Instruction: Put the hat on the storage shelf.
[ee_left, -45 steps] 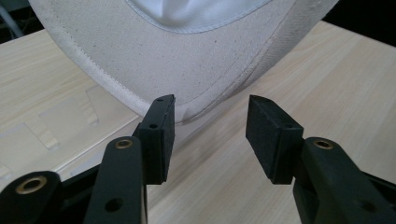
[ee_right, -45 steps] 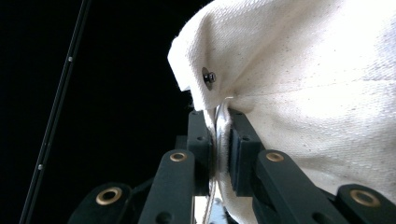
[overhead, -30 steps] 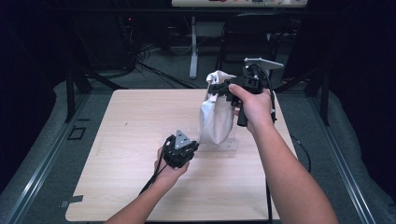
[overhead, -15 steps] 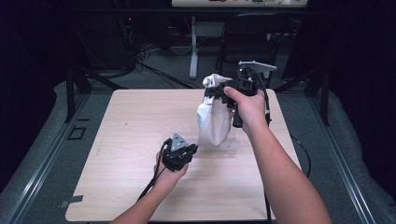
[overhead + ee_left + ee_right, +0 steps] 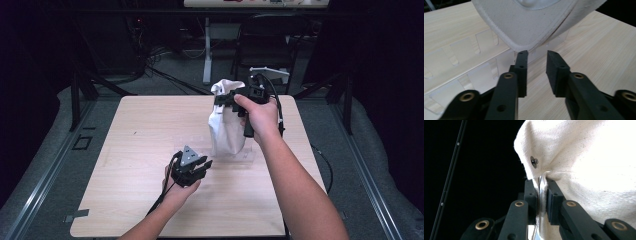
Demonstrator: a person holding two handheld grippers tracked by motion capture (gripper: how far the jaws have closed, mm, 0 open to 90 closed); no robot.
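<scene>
In the high view, the right gripper is in the upper middle of the frame, held by the right hand. It pinches the top of a white cloth bag. The bag hangs down from it, and its bottom end is over a clear plastic rack that lies on the wooden table, just right of the middle.

In the right gripper view, the two black jaws stand in the lower middle, pressed together on a fold of the bag. Something thin and shiny sits in the pinch with the cloth. A small metal stud is on the bag just above the jaws.

The left gripper is in the lower middle of the high view, held by the left hand, low over the table. It points toward the bag's bottom.

In the left gripper view, its jaws are spread a little, with a gap between them and nothing in it. The rounded bottom of the bag fills the top of the frame, just past the fingertips. I cannot tell if they touch it. The rack is at the left, under and behind the bag.
</scene>
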